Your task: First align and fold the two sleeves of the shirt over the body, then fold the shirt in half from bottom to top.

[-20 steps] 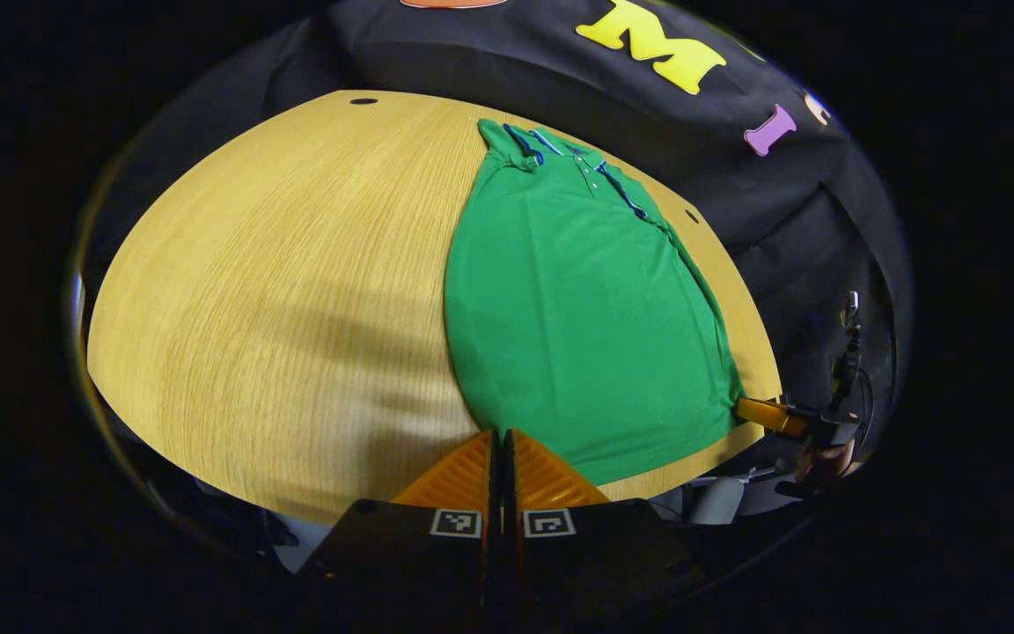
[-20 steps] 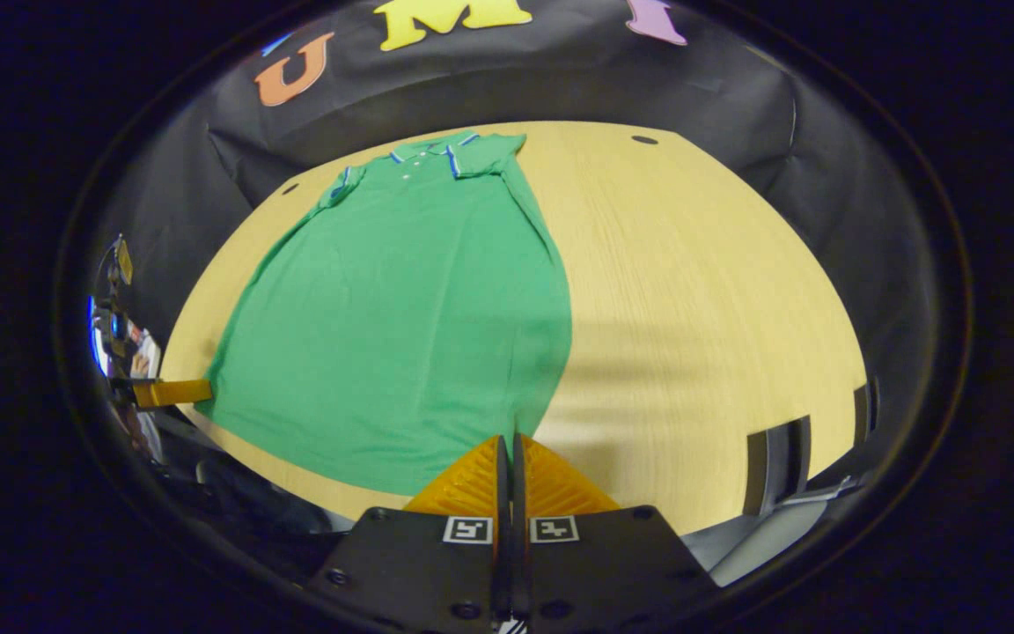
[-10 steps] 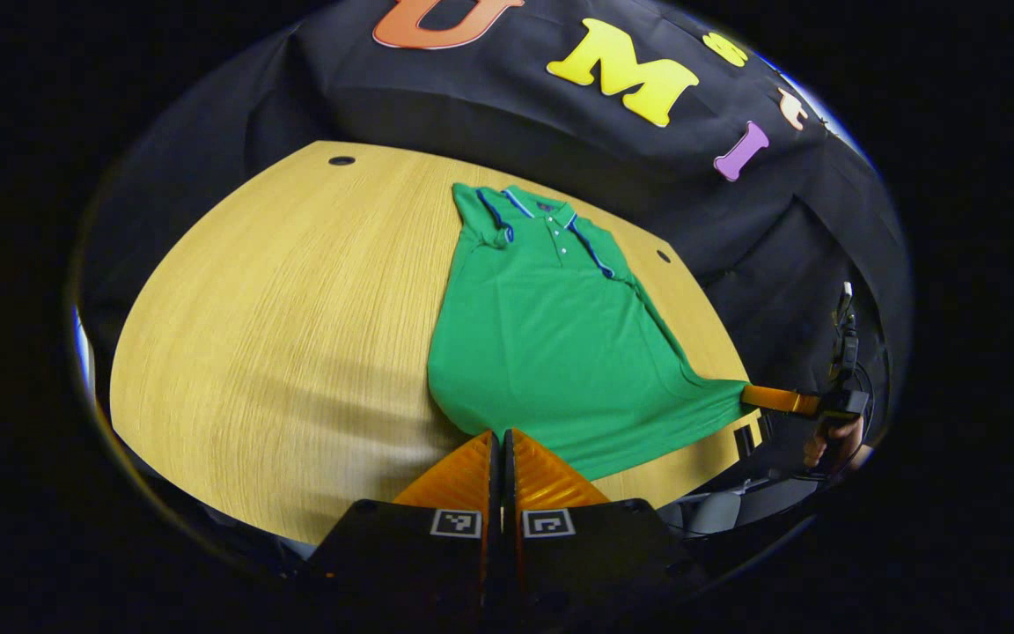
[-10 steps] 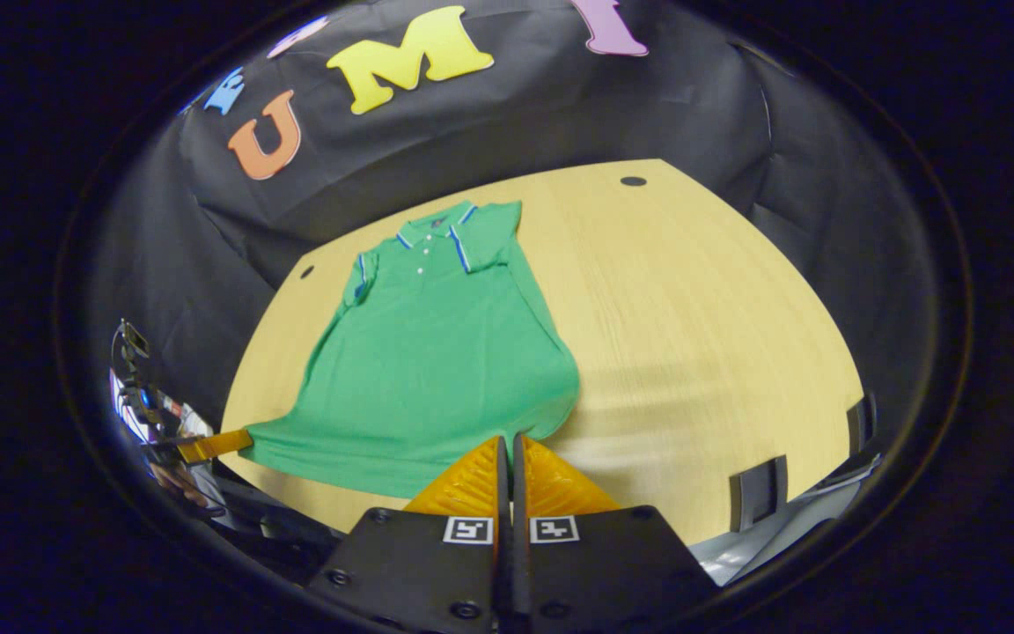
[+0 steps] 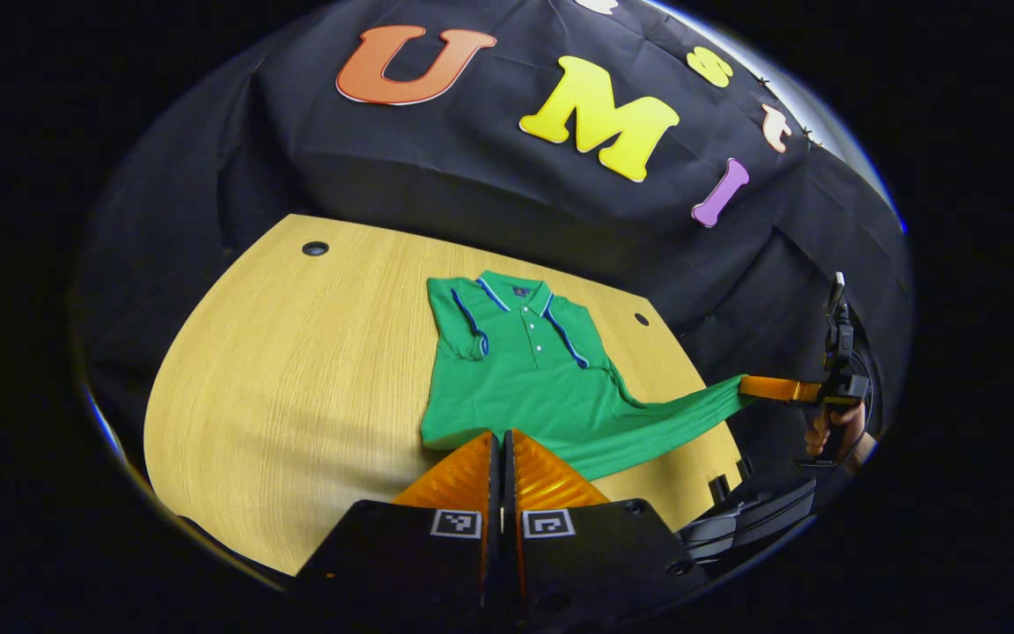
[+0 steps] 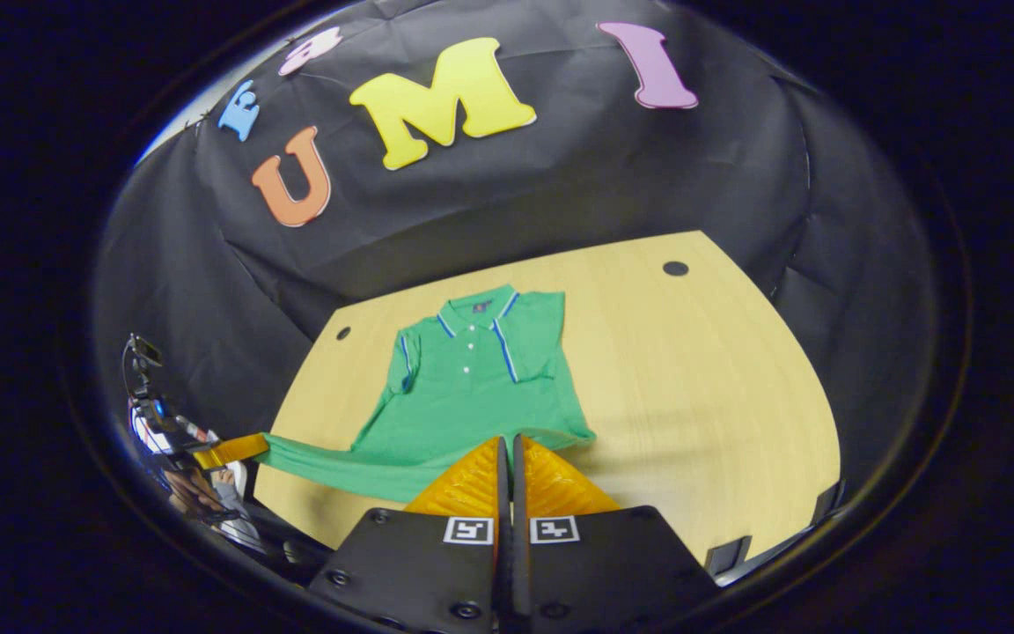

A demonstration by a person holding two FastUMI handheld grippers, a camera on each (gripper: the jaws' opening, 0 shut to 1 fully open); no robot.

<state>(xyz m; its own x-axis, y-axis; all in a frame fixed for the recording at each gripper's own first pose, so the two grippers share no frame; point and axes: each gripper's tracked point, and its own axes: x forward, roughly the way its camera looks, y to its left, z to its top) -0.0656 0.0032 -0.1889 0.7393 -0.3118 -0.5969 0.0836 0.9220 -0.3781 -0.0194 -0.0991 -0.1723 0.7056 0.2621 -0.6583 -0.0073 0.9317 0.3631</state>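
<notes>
The green shirt [image 5: 525,370] lies collar-up on the worktop [image 5: 296,370], its collar toward twelve o'clock in both views and both sleeves already folded in over the body, while its bottom hem is lifted off the wood and stretched between the two grippers. In the left gripper view the left gripper [image 5: 501,440] sits at six o'clock with its fingers pressed together on one hem corner, and the right gripper [image 5: 767,388] shows at about three o'clock, clamped on the other corner, a hand [image 5: 828,431] behind it. In the right gripper view the same hold appears mirrored: the right gripper [image 6: 507,445] is closed on the hem at six o'clock, and the left gripper [image 6: 230,450] pinches the far corner at about eight o'clock. The bottom-to-top fold looks under way, and the risks lie in the carry. If one gripper travels ahead of the other, the hem will probably land skewed against the shoulders. Too much tension between the corners could drag the collar end across the worktop or pull a tucked sleeve loose. A shallow pinch may let a corner slip free midway, collapsing the fold into wrinkles.
</notes>
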